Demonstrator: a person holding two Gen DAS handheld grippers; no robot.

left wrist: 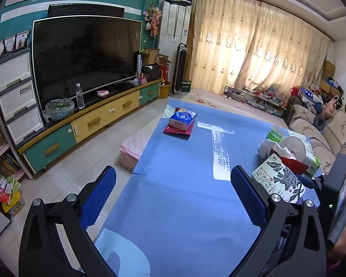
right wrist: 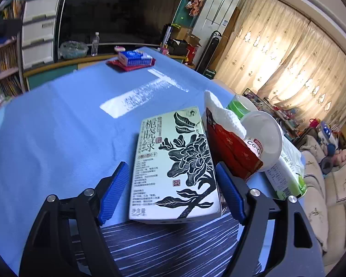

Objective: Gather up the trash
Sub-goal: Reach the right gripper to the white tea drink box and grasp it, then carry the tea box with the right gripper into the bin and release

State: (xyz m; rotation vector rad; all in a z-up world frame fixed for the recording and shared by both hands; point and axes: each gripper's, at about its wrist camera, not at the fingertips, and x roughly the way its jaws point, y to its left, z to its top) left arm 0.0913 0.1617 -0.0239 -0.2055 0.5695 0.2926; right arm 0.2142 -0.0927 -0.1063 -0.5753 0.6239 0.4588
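In the right wrist view the right gripper [right wrist: 171,194] fills the lower frame, its blue pads [right wrist: 114,192] spread to either side of a pale green box [right wrist: 173,166] printed with a black flower. The box lies flat on the blue bench [right wrist: 57,127] between the pads; a gap shows at the left pad, and contact at the right pad cannot be told, so the gripper reads as released. Under the box's near end lies a dark striped sheet [right wrist: 173,244]. Just right of the box sit a red pack [right wrist: 233,152], a white tissue [right wrist: 221,115], an overturned cup [right wrist: 263,136] and a green-and-white pack [right wrist: 286,175], clustered and touching. At the upper centre a blue tissue pack [right wrist: 135,57] rests on a red pouch [right wrist: 129,67].

In the left wrist view the left gripper [left wrist: 173,196] hangs over bare bench at the lower centre, released and grasping nothing. The box and trash cluster lie at the right edge, the TV [left wrist: 85,62] at the upper left, curtains [left wrist: 253,53] at the upper right
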